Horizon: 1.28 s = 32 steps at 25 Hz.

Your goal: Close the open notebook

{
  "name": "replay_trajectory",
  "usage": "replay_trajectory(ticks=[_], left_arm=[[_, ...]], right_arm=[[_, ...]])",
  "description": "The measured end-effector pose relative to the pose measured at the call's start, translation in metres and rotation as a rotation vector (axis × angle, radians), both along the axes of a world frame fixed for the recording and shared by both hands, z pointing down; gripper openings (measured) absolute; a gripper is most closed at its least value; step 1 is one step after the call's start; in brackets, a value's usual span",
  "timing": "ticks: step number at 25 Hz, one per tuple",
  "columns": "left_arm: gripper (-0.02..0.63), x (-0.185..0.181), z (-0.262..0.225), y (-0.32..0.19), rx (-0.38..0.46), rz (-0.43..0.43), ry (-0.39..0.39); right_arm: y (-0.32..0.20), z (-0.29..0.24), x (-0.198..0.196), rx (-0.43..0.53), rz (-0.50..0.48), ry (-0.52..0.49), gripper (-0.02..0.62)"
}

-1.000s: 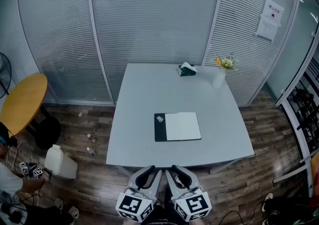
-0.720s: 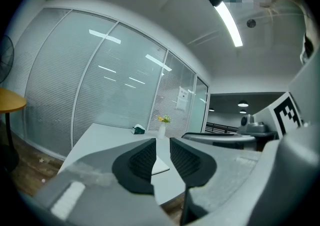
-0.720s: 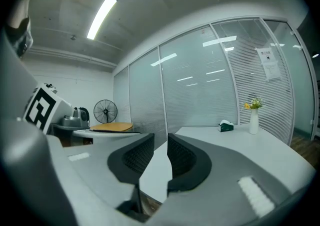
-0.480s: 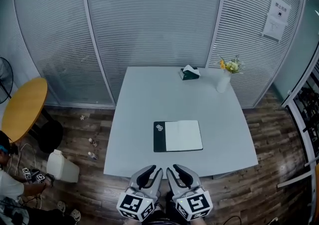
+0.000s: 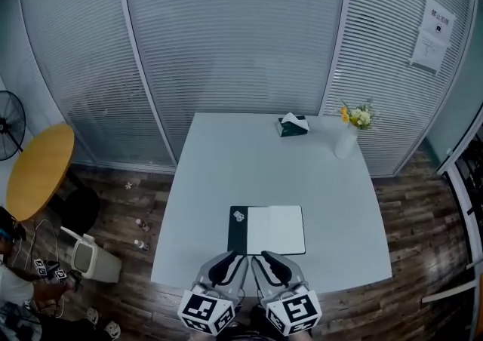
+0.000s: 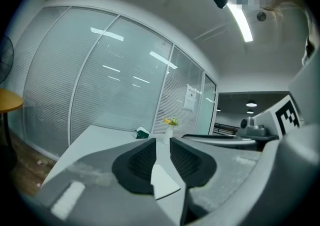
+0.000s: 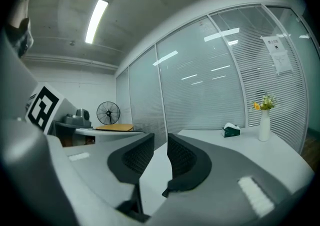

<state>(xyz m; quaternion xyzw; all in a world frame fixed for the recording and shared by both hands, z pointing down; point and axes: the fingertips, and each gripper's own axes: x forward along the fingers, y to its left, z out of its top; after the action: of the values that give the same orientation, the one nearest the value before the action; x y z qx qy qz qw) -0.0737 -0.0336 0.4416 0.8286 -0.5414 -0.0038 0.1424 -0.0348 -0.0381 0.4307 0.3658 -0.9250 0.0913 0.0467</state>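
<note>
I hold my left gripper [image 5: 228,262] and right gripper [image 5: 268,262] side by side at the counter's [image 5: 226,158] near edge. Each has its jaws narrowly apart and empty, probably poised to reach. The notebook [image 5: 266,230] lies open and flat just ahead. Its long axis runs left to right, dark cover left, white page right, spine pointing away from me.

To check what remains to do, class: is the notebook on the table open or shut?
Open: the notebook lies flat, a white page facing up and its dark cover spread to the left.
</note>
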Motion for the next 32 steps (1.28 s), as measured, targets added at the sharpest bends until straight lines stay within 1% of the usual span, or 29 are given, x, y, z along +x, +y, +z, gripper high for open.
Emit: replay_trajectory(ticks=[4,13,18,21,23,26,32], left_arm=[[0.077,0.004,0.003,-0.023,-0.008,-0.032,0.005],[0.077,0.016,0.012,-0.063,-0.022,-0.095,0.018],[0.077,0.025,0.016,-0.075,-0.015,-0.117,0.018],[0.077,0.026,0.02,-0.076,-0.022,-0.13,0.015],[0.077,0.025,0.025,-0.078,-0.038,-0.127,0.018],[0.077,0.027,0.034,-0.084,-0.07,-0.115,0.014],[0.077,0.022,0.04,-0.088,-0.079,-0.064,0.021]], right_arm=[[-0.025,0.002,0.004,-0.009,-0.032,0.0,0.083],[-0.064,0.011,0.015,-0.035,-0.112,0.002,0.083],[-0.078,0.021,0.026,-0.035,-0.135,0.018,0.083],[-0.083,0.027,0.026,-0.052,-0.149,-0.002,0.083],[-0.085,0.03,0.023,-0.07,-0.159,-0.012,0.083],[-0.089,0.032,0.023,-0.08,-0.159,-0.003,0.083],[-0.094,0.038,0.021,-0.09,-0.098,0.009,0.083]])
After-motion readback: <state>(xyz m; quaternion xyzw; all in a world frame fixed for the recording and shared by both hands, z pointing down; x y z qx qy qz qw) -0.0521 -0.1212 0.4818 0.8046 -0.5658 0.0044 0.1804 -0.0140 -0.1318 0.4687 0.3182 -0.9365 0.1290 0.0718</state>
